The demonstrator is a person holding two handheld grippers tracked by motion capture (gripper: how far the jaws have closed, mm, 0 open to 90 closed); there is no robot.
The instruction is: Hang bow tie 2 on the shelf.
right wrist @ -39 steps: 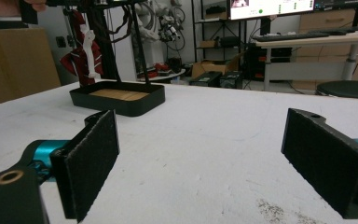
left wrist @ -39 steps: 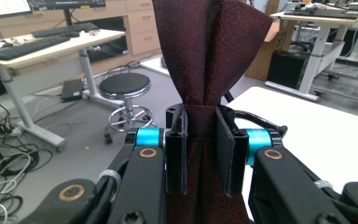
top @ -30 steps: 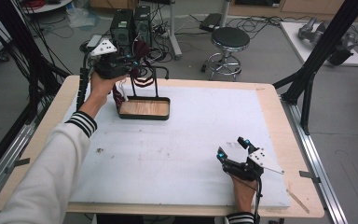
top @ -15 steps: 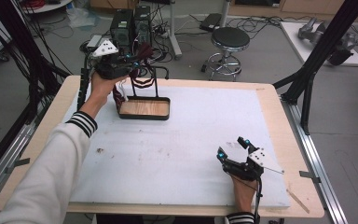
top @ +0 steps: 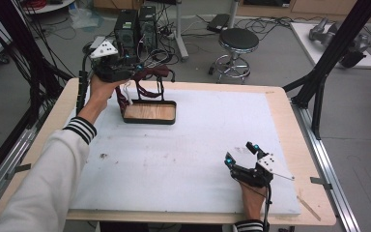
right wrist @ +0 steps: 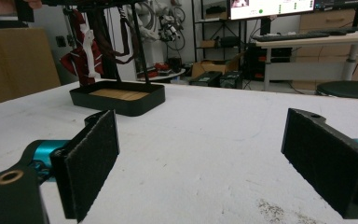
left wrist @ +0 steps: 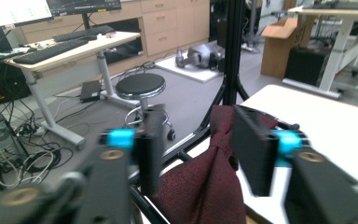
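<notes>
While the left hand-held gripper (left wrist: 193,154) has just been opening, jaws apart round a dark red tie (left wrist: 205,182) draped on its rack (top: 149,104), the right hand-held gripper (top: 241,153) rests wide open w/ nothing held, on the worktop (top: 183,154).

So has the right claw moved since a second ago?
No. The right claw sits at the same spot near the white mat's front right corner.

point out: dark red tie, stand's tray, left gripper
dark red tie (left wrist: 205,182), left gripper view, on the cloth between the jaws.
stand's tray (top: 149,121), high view, on its near black rim.
left gripper (left wrist: 193,151), left gripper view, midway between its fingertips.
</notes>
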